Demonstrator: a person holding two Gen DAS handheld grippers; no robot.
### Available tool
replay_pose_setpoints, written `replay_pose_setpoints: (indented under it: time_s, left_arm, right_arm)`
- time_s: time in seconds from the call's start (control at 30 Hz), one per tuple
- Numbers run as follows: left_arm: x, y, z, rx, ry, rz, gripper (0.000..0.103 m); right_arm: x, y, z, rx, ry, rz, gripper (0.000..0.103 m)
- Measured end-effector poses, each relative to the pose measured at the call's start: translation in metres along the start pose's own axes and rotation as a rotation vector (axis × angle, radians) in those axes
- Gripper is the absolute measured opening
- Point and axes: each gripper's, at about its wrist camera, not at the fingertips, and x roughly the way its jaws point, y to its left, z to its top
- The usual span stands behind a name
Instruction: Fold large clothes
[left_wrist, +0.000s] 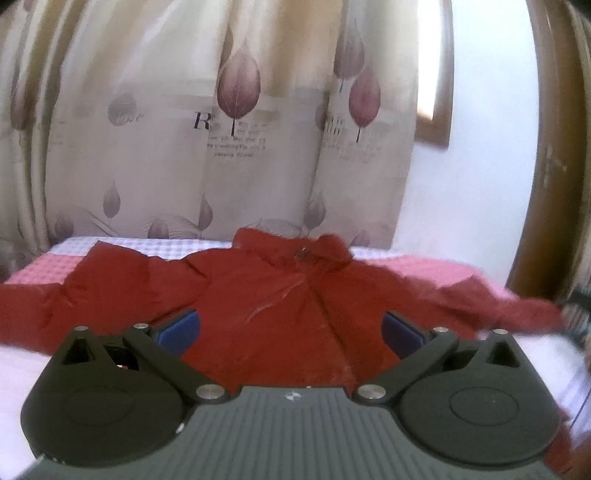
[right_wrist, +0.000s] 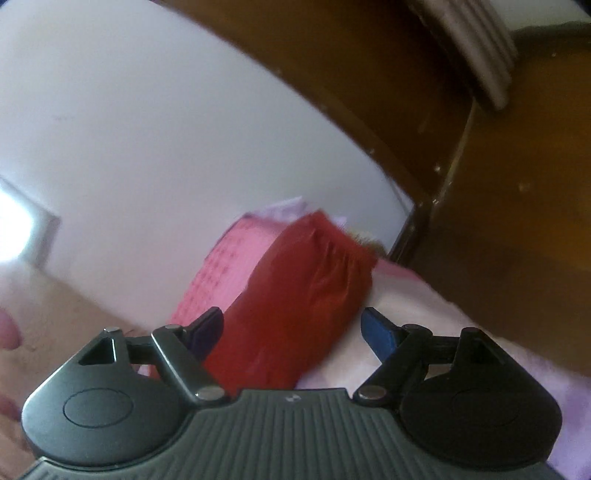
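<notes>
Red jacket (left_wrist: 273, 295) lies beyond open left claw (left_wrist: 291, 328).

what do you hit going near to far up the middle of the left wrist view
left gripper → red jacket → checked bedcover → leaf-print curtain

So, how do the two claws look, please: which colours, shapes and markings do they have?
Both look alike. The left claw and right claw each have a grey ribbed body bearing a small white emblem, two rounded black housings, black link arms with silver pivot pins, and blue finger pads.
</notes>
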Motion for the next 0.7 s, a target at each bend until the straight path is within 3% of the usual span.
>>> replay_pose_setpoints:
  time_s: [0.17, 0.27, 0.43, 0.57, 0.7]
  left_arm:
    - [0.012, 0.011, -0.010, -0.008, 0.047, 0.022, 0.103]
    - [0.018, 0.017, -0.012, -0.023, 0.066, 0.030, 0.103]
    - [0.019, 0.029, -0.012, -0.077, 0.063, 0.031, 0.103]
    - [0.011, 0.038, -0.012, -0.113, 0.043, 0.031, 0.103]
    - [-0.003, 0.045, -0.011, -0.117, 0.011, 0.036, 0.103]
  right_arm:
    - [0.030, -0.003, 0.013, -0.026, -0.043, -0.014, 0.080]
    - [0.046, 0.003, 0.014, -0.121, -0.011, -0.097, 0.013]
    - [0.027, 0.036, 0.024, -0.220, -0.050, -0.047, 0.008]
    - [0.007, 0.106, 0.031, -0.282, -0.100, 0.100, 0.008]
    - [-0.016, 0.198, 0.013, -0.356, -0.112, 0.302, 0.008]
